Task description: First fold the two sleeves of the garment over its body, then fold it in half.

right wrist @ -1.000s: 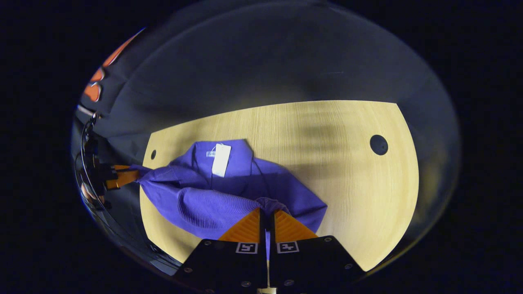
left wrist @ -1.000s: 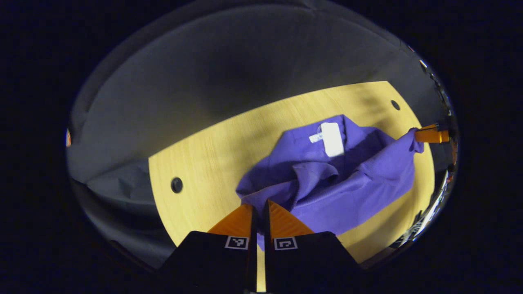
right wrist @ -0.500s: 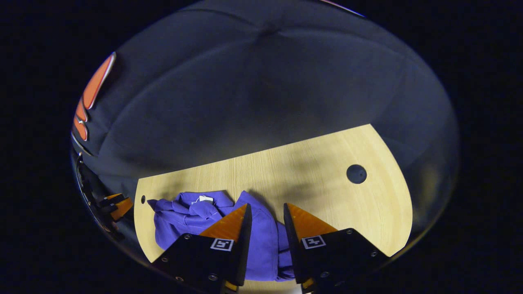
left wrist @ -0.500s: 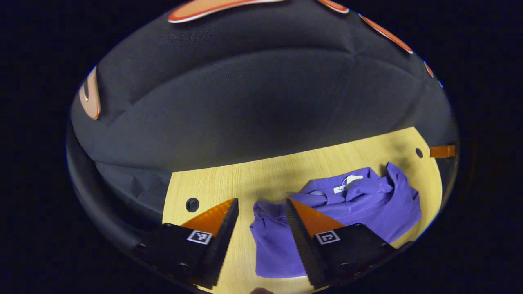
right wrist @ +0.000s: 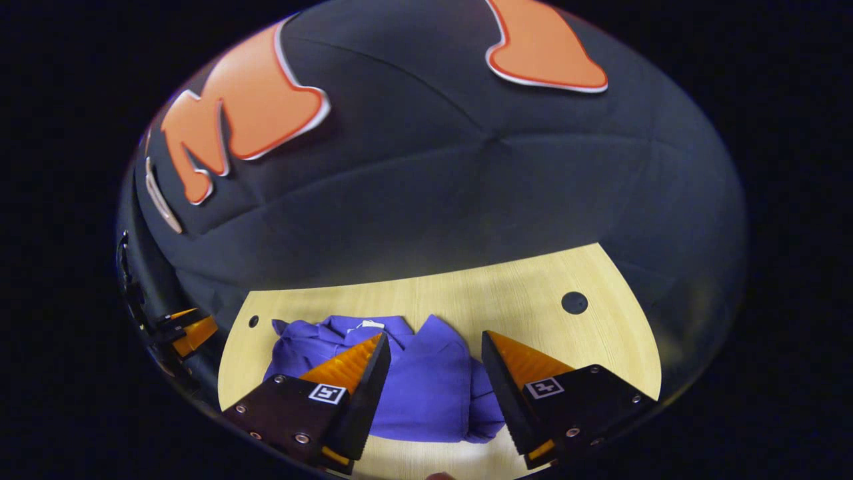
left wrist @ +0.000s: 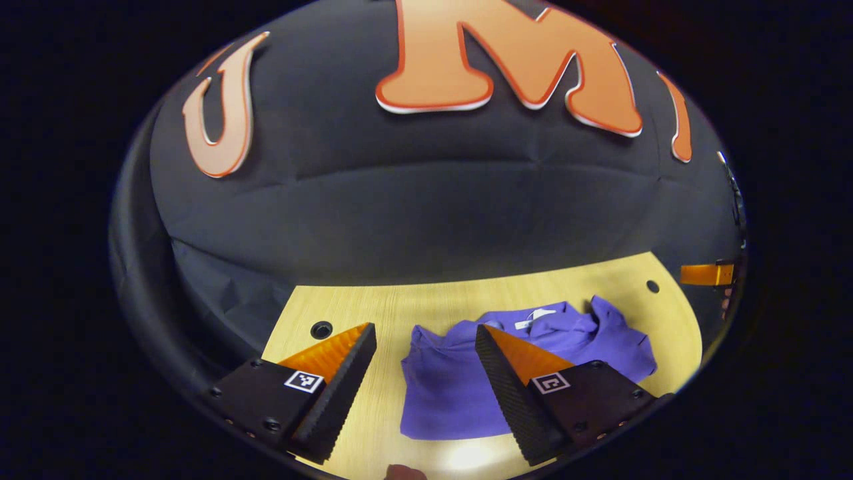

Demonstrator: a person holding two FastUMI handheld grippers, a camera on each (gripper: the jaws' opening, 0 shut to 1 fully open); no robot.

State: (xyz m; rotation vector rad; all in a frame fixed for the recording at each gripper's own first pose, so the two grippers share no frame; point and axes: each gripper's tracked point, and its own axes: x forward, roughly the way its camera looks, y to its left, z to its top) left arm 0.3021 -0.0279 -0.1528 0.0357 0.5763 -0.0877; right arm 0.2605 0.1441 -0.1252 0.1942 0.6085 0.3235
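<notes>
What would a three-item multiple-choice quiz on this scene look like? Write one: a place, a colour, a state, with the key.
1. Where does the garment lie?
A. on the wooden table
B. hanging from the booth wall
C. held in the air by both grippers

2. What colour is the garment?
A. red
B. purple
C. white

3. How stand the left gripper and the right gripper?
A. both shut on cloth
B. one open, one shut
C. both open, gripping nothing

Key: 1 A, the bundle rests on the tabletop in both views. 2 B, the cloth is purple, with a small white tag near the collar. 3 C, each gripper's fingers are spread, with no cloth between them.
</notes>
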